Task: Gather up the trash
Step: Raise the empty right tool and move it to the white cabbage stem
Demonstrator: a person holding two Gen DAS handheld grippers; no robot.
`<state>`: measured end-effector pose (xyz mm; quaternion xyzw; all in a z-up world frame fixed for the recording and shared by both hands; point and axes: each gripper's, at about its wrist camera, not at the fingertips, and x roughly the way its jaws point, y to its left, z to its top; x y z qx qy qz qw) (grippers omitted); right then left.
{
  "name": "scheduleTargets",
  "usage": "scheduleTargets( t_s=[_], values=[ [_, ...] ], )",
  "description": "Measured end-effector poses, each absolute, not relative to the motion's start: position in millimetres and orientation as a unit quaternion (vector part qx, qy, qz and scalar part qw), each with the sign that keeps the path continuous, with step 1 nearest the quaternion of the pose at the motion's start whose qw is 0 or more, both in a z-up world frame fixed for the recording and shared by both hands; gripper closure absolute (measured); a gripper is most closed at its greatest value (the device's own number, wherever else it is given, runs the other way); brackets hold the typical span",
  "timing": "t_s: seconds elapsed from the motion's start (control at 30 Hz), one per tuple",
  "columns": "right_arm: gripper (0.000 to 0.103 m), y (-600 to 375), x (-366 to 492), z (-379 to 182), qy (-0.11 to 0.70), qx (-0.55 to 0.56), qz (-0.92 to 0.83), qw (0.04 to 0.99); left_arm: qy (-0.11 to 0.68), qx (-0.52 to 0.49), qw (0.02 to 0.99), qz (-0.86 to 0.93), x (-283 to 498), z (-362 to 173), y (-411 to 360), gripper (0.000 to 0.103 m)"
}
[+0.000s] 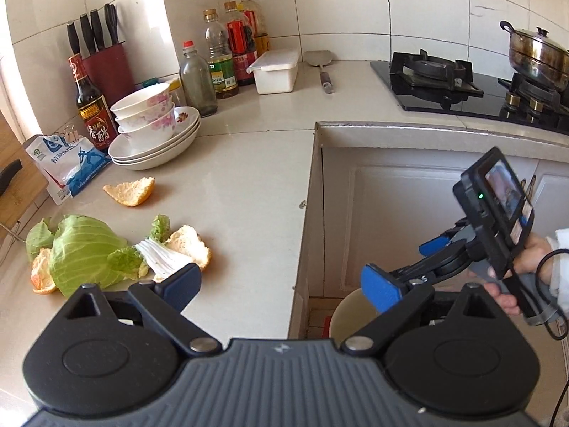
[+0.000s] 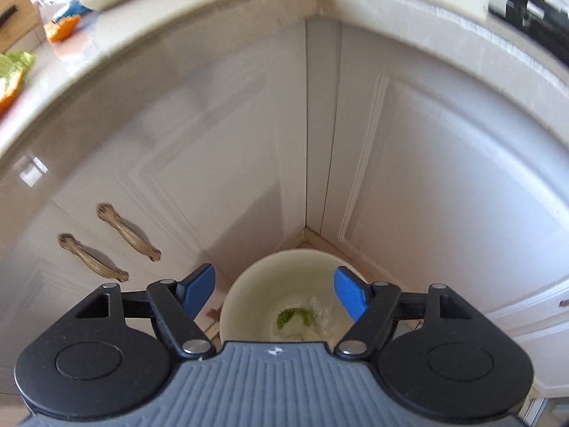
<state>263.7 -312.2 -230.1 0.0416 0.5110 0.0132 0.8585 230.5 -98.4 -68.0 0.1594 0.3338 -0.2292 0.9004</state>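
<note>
The round cream bin (image 2: 249, 284) stands open-topped in the floor corner between white cabinet doors (image 2: 444, 185). Green cabbage leaves (image 1: 81, 249) and orange peels (image 1: 131, 190) crowd the pale countertop's (image 1: 249, 178) near-left edge; its middle lies free.

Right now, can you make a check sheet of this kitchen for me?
Surface: pale countertop, scraps at its left end.
Job's things: cabbage leaf, orange peels, cream bin on the floor with green scrap inside.
Clutter: stacked bowls, bottles, knife block, salt bag.
Grippers: left gripper open, empty; right gripper open over the bin.
Cables: black cable at the hand.
Surroundings: stove, steel pot, white cabinet doors.
</note>
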Motion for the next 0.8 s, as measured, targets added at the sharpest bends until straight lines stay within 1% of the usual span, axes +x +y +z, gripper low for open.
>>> scheduleTargets(
  t_s=[0.2,0.37,0.5,0.63,0.8],
  values=[
    [0.016,-282.8,266.1,-146.3,0.458,0.012,0.064,0.887,0.321,0.153,0.910,-0.214,233.6,-58.1,-75.7,0.006],
    [0.014,-241.3,281.7,-92.2,0.410,-0.022,0.138,0.901,0.310,0.152,0.919,-0.193,236.5,-53.8,-56.7,0.006],
    [0.014,-202.8,305.2,-75.0,0.392,-0.042,0.189,0.899,0.312,0.136,0.922,-0.182,243.5,-52.7,-37.9,0.006],
    [0.014,-161.2,332.7,-76.7,0.391,-0.057,0.237,0.887,0.316,0.121,0.926,-0.168,248.4,-54.0,-21.6,0.006],
    [0.014,-122.6,363.0,-84.7,0.410,-0.075,0.281,0.865,0.330,0.105,0.925,-0.155,254.7,-60.5,-10.8,0.006]
  ],
)
